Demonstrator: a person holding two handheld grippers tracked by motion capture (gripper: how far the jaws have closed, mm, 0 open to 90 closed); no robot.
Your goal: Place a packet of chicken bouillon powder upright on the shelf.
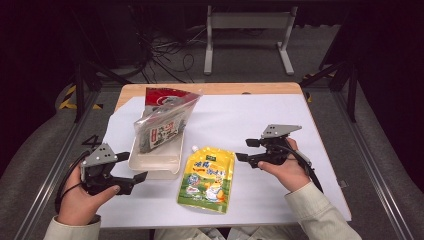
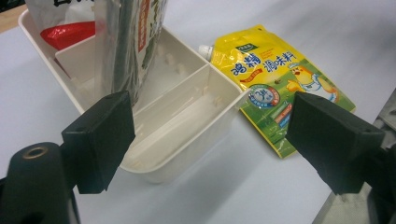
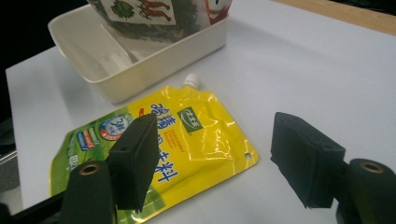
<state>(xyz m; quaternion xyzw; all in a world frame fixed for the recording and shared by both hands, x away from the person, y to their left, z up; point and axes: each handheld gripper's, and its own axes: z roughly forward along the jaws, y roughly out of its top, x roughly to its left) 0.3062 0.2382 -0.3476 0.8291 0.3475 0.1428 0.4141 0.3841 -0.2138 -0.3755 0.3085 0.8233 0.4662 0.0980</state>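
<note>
Bare table (image 1: 280, 120) right of pouch (image 1: 207, 177); tray (image 1: 155, 162) blocks its left.

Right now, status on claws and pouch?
Both claws open, left claw, right claw. Yellow pouch flat on table, unheld. Tray beside it, nothing blocking.

1. Yellow spouted pouch (image 1: 208, 176): lying flat on the white worktop (image 1: 260, 120), printed face up, white cap pointing away, green band at the near end.
2. Resting just beside the cream tray (image 1: 150, 165), apart from both tools, slightly creased, sealed.
</note>
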